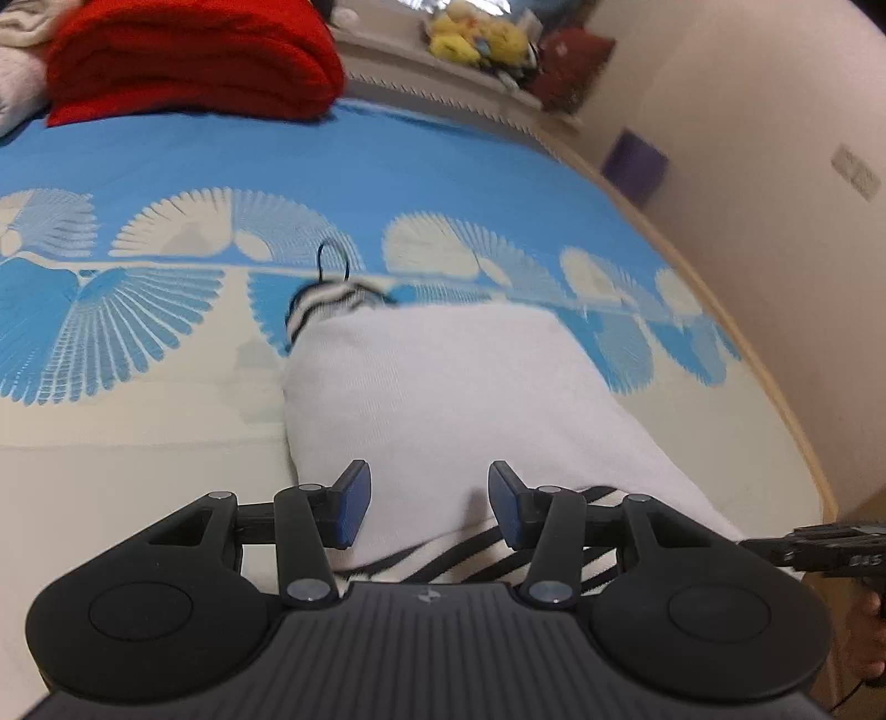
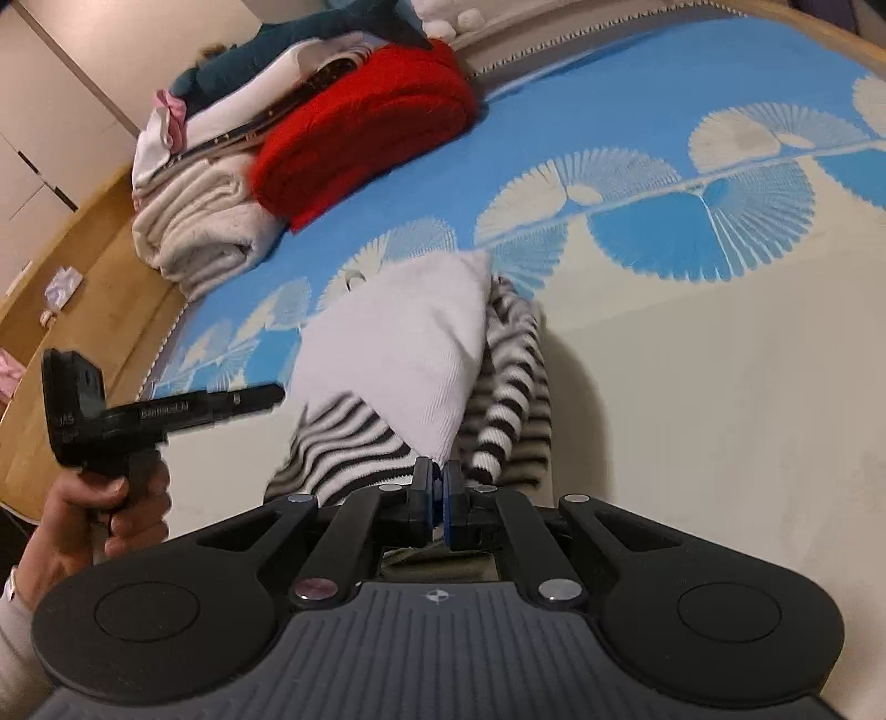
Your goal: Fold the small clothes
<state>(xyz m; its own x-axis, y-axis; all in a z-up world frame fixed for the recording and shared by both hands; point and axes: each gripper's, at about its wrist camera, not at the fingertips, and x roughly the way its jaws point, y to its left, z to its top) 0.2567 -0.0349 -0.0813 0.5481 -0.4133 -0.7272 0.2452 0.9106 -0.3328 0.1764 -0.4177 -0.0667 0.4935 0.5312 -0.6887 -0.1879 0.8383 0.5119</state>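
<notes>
A small garment, white (image 1: 443, 387) with black-and-white striped parts (image 1: 326, 299), lies on the bed. My left gripper (image 1: 426, 507) is open and hovers over its near end, fingers apart on either side of white cloth, holding nothing. In the right wrist view the garment's white panel (image 2: 410, 338) lies over the striped sleeves (image 2: 515, 376). My right gripper (image 2: 437, 498) is shut on the garment's near white corner, lifting it slightly. The left gripper also shows in the right wrist view (image 2: 266, 394), held by a hand at the left.
The bed has a blue and cream fan-pattern cover (image 1: 194, 288). A folded red blanket (image 2: 365, 127) and a stack of folded clothes (image 2: 205, 221) sit at the far end. A shelf with plush toys (image 1: 476, 39) and the wall (image 1: 747, 166) border the bed.
</notes>
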